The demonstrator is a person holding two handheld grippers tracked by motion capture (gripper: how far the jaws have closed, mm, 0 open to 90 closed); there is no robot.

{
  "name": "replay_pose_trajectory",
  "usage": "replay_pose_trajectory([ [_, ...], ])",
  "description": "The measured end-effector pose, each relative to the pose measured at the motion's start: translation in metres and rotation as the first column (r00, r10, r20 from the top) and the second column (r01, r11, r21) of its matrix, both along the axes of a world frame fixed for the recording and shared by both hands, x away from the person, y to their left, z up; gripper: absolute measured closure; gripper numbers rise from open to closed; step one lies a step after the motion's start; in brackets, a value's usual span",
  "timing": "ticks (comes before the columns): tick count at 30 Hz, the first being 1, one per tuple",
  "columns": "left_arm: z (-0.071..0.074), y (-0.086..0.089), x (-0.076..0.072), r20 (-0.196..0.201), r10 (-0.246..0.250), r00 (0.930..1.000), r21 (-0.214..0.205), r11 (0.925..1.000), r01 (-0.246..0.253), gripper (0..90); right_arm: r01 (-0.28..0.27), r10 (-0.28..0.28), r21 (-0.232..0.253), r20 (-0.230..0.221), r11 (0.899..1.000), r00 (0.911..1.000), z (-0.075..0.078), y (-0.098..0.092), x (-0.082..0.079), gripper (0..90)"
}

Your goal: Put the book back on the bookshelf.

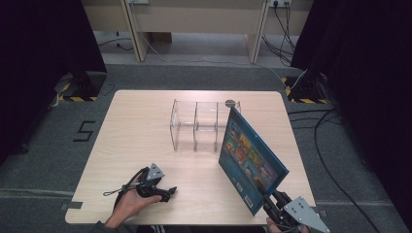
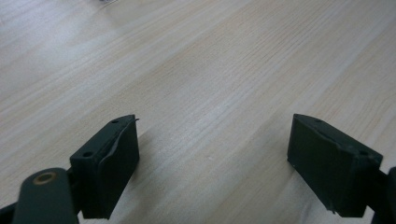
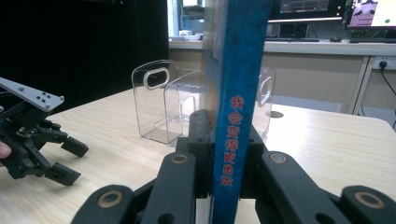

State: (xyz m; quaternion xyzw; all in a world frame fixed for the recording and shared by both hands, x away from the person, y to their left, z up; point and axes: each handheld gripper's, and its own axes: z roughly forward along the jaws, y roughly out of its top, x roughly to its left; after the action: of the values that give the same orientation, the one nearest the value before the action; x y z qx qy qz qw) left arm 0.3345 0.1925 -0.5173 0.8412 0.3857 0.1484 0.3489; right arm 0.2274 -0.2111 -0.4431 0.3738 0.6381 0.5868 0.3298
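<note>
the right gripper [image 1: 270, 201] sits at the near right corner of the worktop [image 1: 141, 126], and its fingers [image 3: 198, 140] are clamped on the lower corner of a blue book [image 1: 250, 158]. the book is lifted off the wood and tilted, its cover with the coloured pictures turned toward the left, its upper corner up beside the clear plastic rack [image 1: 197, 125]. in the right gripper view the spine of the book [image 3: 236, 93] rises straight up between the two black fingers, with red characters printed down it, and both fingers press against its sides.

the rack stands in the middle of the worktop, toward the far side, with upright dividers and open slots; nothing shows in the slots that are visible. the top of the book is near the rack's right end; whether they touch cannot be told.

the left gripper [image 1: 167, 192] lies low at the near left part of the worktop, held in the person's left hand [image 1: 128, 204], well apart from the book. its fingers [image 2: 109, 163] stand wide apart with only bare wood between them.
</note>
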Motion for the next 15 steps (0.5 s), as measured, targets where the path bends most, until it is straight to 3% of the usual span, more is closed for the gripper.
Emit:
replay_pose_trajectory([
  [15,-0.0002,0.0,-0.0002,0.002,-0.002,1.0,0.0,1.0,0.002,15.6,-0.017,0.019,-0.057,0.032,0.998,0.9993,0.0006,0.0087,-0.0011,79.1],
])
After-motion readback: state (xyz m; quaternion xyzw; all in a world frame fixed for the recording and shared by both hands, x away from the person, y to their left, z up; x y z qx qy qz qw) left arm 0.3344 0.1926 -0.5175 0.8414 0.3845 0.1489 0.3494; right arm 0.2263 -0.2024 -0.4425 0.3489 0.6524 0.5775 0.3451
